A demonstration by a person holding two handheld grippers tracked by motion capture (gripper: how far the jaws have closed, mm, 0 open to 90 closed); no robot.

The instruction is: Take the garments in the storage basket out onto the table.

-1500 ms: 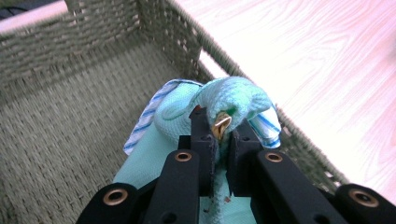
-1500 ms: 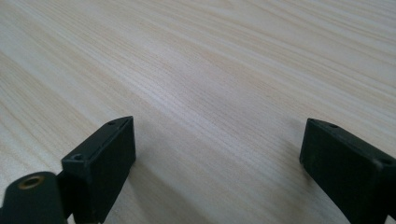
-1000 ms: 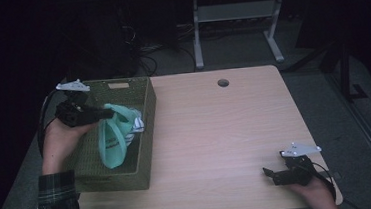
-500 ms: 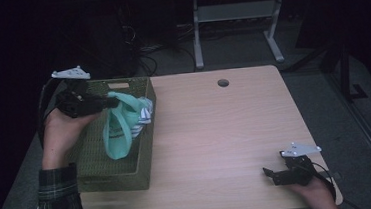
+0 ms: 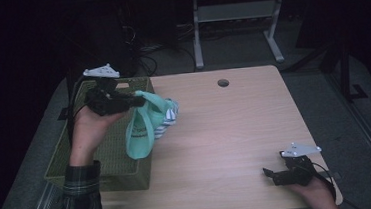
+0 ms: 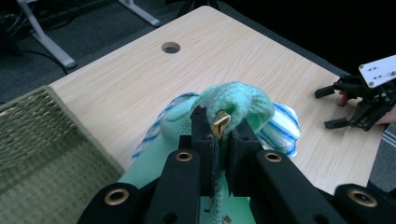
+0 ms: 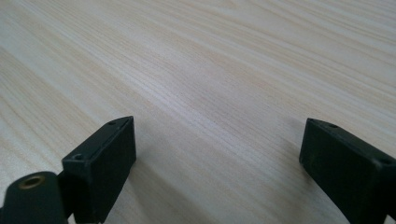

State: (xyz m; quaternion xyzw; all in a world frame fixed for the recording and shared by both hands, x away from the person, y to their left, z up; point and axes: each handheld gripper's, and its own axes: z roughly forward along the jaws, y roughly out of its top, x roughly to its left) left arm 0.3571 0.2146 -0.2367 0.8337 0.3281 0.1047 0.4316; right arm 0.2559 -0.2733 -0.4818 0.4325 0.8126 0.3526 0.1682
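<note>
Jaws on my left gripper (image 6: 217, 133) are pinched nearly closed on a fold of the mint-green cloth (image 5: 145, 127), and I've got it hanging in the air over the near edge of the woven basket (image 5: 108, 163), half above the worktop (image 5: 227, 146). A blue-and-white striped cloth (image 5: 167, 122) is bundled up with it. Soft, light stuff, I'd say; it drapes and sags under its own weight, so it won't break but it could slither out of a thin pinch. I'm holding a thick gathered ridge right beside a small brass-coloured tag (image 6: 220, 125), which looks the sensible spot. The striped piece isn't clearly in the grip and might drop off. Over on my right gripper (image 5: 274, 173), the jaws stand wide apart with nothing in them, low on the bare worktop.
</note>
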